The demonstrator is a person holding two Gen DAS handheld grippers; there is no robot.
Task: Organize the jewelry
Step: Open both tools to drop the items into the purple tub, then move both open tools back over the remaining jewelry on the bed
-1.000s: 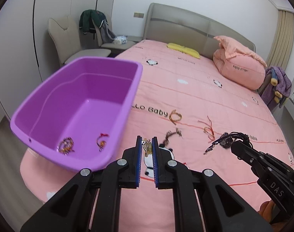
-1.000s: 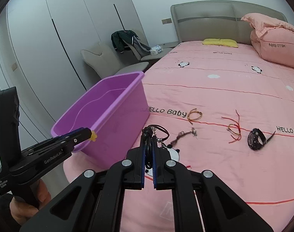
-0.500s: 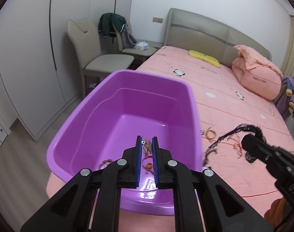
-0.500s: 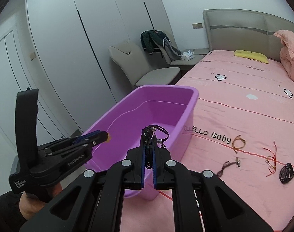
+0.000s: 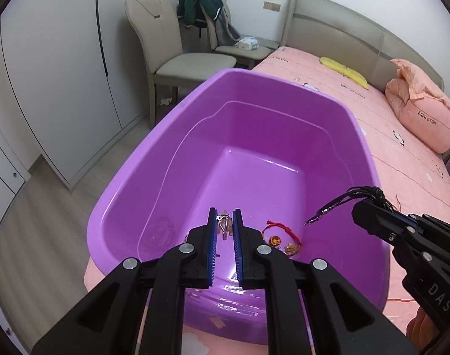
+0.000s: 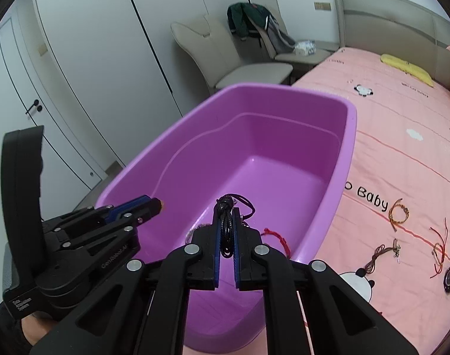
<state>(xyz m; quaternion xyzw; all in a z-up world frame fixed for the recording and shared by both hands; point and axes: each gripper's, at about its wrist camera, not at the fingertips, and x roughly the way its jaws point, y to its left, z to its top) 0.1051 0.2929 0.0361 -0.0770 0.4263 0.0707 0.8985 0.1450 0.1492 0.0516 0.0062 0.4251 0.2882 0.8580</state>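
Your left gripper (image 5: 225,222) is pinched on a small silver-and-pink trinket (image 5: 223,224), and your right gripper (image 6: 226,222) is clamped on a black cord necklace (image 6: 226,222). Both hang over the near end of the purple tub (image 5: 369,159), whose floor lies straight below and whose long axis runs toward the frame's top. Neither needs more reach; a red string bracelet (image 5: 279,233) already lies there.

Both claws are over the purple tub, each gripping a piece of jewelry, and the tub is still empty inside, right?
Not empty. The left wrist view shows a red cord bracelet already lying on the purple tub's floor. The rest holds: left claw and right claw each grip jewelry above it.
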